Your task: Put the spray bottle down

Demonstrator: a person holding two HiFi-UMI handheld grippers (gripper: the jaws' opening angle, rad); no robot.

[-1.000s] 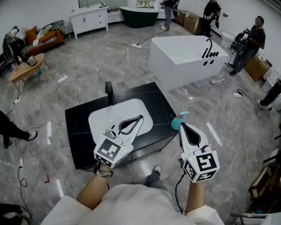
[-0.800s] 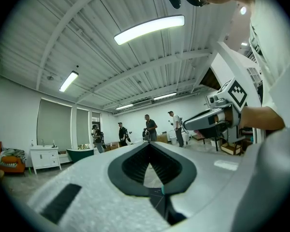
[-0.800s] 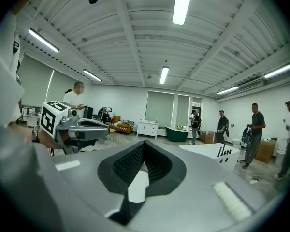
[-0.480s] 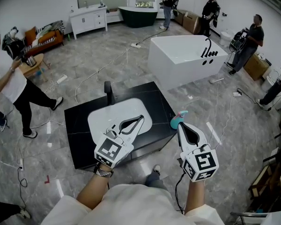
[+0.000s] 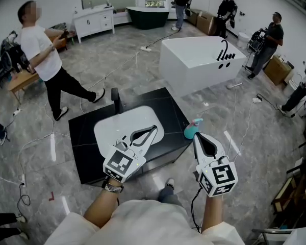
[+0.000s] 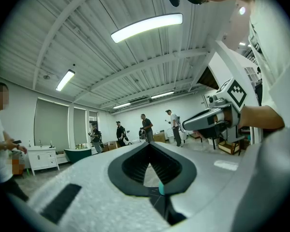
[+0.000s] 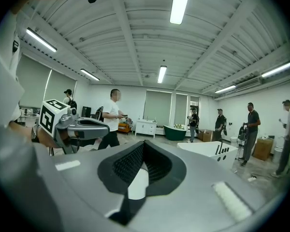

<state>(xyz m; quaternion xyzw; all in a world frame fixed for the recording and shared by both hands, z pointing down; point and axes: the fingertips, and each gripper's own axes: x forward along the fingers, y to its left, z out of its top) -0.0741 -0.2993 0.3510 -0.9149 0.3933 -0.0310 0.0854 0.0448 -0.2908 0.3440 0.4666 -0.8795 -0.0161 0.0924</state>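
A teal spray bottle [image 5: 192,130] with a pale trigger head stands upright on the right corner of the black counter [image 5: 86,137]. My right gripper [image 5: 196,135] hovers just in front of it with its jaws shut and nothing between them; whether the tip touches the bottle I cannot tell. My left gripper [image 5: 154,128] hangs over the white basin [image 5: 112,129], also shut and empty. In the left gripper view the shut jaws [image 6: 149,144] point level across the room. The right gripper view shows its own shut jaws [image 7: 142,143]; the bottle is hidden there.
A black faucet [image 5: 115,98] rises behind the basin. A white bathtub [image 5: 199,60] stands beyond the counter. Cables [image 5: 112,75] trail over the grey floor. A person in a white shirt [image 5: 43,60] moves at the left, and others stand at the back and right.
Both grippers and the bottle have kept still. A person in a white shirt has walked into the left of the head view, toward the counter.
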